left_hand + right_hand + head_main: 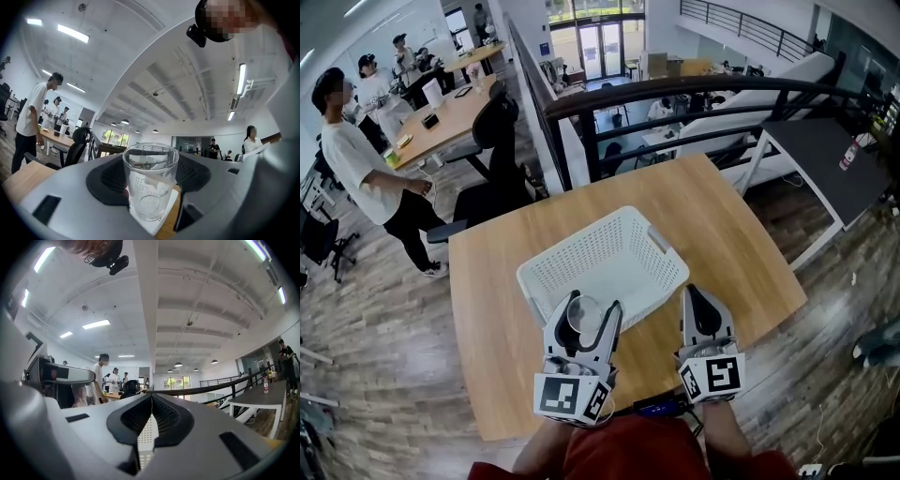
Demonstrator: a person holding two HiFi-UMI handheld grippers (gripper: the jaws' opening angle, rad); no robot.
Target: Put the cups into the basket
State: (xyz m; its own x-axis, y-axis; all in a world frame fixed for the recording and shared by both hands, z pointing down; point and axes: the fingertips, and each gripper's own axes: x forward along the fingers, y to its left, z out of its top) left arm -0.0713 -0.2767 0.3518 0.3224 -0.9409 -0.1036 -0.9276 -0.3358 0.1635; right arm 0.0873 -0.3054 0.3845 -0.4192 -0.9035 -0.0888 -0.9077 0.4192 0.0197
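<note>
- Wooden table [487,309] with a pale top stands on a plank floor [375,375] in an open office. A dark railing [675,94] runs behind it, and a person in a white shirt [366,169] stands by desks at the far left.
- Left gripper [586,307]: its jaws are spread wide and pressed against the sides of a clear glass cup [150,187], holding it upright at the basket's near edge.
- Right gripper [696,298]: its jaws are pressed together with nothing between them, just beside the basket's near right side.
- White perforated basket [667,251] sits mid-table, its holed bottom showing bare.
</note>
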